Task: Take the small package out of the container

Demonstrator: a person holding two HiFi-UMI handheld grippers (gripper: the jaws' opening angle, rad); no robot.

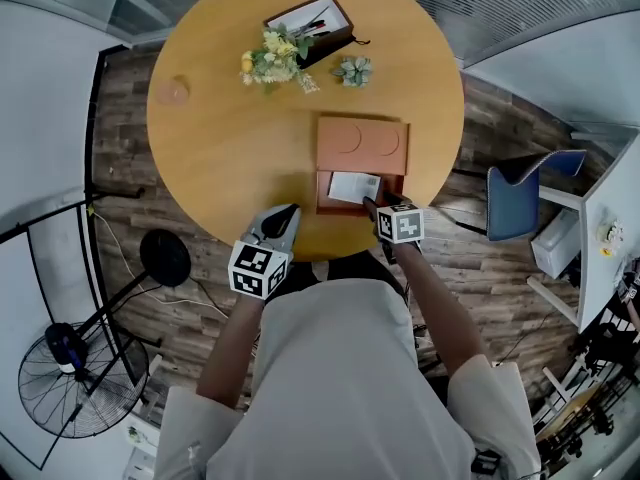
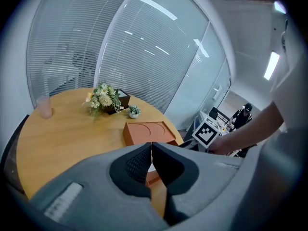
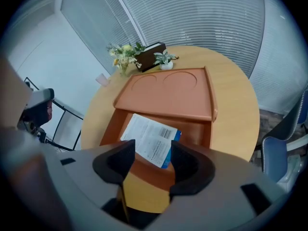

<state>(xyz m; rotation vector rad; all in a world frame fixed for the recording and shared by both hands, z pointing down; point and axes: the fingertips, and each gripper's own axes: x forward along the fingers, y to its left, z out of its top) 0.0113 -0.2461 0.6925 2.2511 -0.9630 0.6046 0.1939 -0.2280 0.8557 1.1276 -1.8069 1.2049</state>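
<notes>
An orange-brown container (image 1: 362, 143) sits on the round wooden table (image 1: 230, 138), its near tray part uncovered. In that tray lies the small package (image 1: 354, 186), white with a printed label and a blue edge. My right gripper (image 1: 371, 207) hovers at the tray's near edge. In the right gripper view its jaws (image 3: 154, 150) stand open, and the package (image 3: 151, 138) shows in the gap just beyond them, untouched by the pads. My left gripper (image 1: 284, 216) hangs over the table's near edge, left of the container (image 2: 147, 133). Its jaws (image 2: 151, 147) are shut with nothing in them.
At the table's far side stand a flower bunch (image 1: 270, 58), a dark box (image 1: 312, 23) and a small potted plant (image 1: 352, 70). A pink cup (image 1: 172, 91) sits far left. A blue chair (image 1: 520, 198) stands right of the table, a floor fan (image 1: 60, 368) at the left.
</notes>
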